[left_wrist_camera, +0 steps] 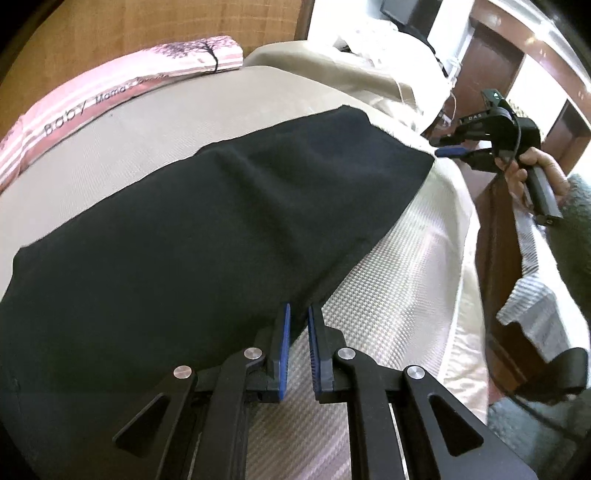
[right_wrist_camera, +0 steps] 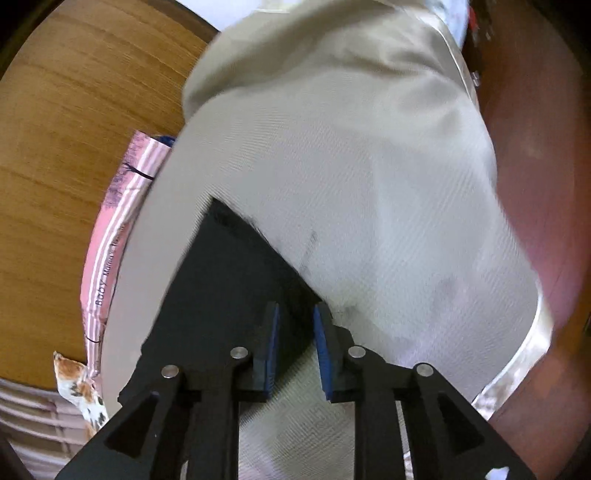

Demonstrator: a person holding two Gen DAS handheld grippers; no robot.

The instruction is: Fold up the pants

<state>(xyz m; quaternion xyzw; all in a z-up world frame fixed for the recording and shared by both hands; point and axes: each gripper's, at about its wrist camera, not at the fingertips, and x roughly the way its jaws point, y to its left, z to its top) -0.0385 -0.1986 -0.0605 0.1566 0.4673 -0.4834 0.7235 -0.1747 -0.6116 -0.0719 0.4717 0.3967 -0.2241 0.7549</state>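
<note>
My left gripper [left_wrist_camera: 298, 314] sits at the near edge of the pants [left_wrist_camera: 207, 229], its blue pads with a narrow gap between them. The tips rest right at the cloth's border, and I can't see any fabric pinched between them, so I read it as all but closed with nothing in it. My right gripper [right_wrist_camera: 297, 317] is at the far corner of the same pants [right_wrist_camera: 229, 295]; its pads stand a little apart, with the dark corner lying under and between them, and I see no cloth lifted or squeezed, so I take it as let go. From the left wrist view that right gripper [left_wrist_camera: 448, 147] shows just beside the pants' far corner, with the person's hand [left_wrist_camera: 532, 170] around its handle.

The pants lie spread on the bed [left_wrist_camera: 388, 288], on a pale woven cover, as one long dark band with fairly straight edges and a few soft ripples across the middle. A pink striped blanket [left_wrist_camera: 110, 96] lies along the far side by the wooden headboard [left_wrist_camera: 129, 33], well apart from the pants.

My judgement: the pants look already doubled lengthwise, leg on leg, and laid flat, though I can't see the layers to be sure. What I think remains is bringing one end over the other, perhaps twice, and smoothing the ripples. Both grippers sit at ends of the near edge, well placed for that.
</note>
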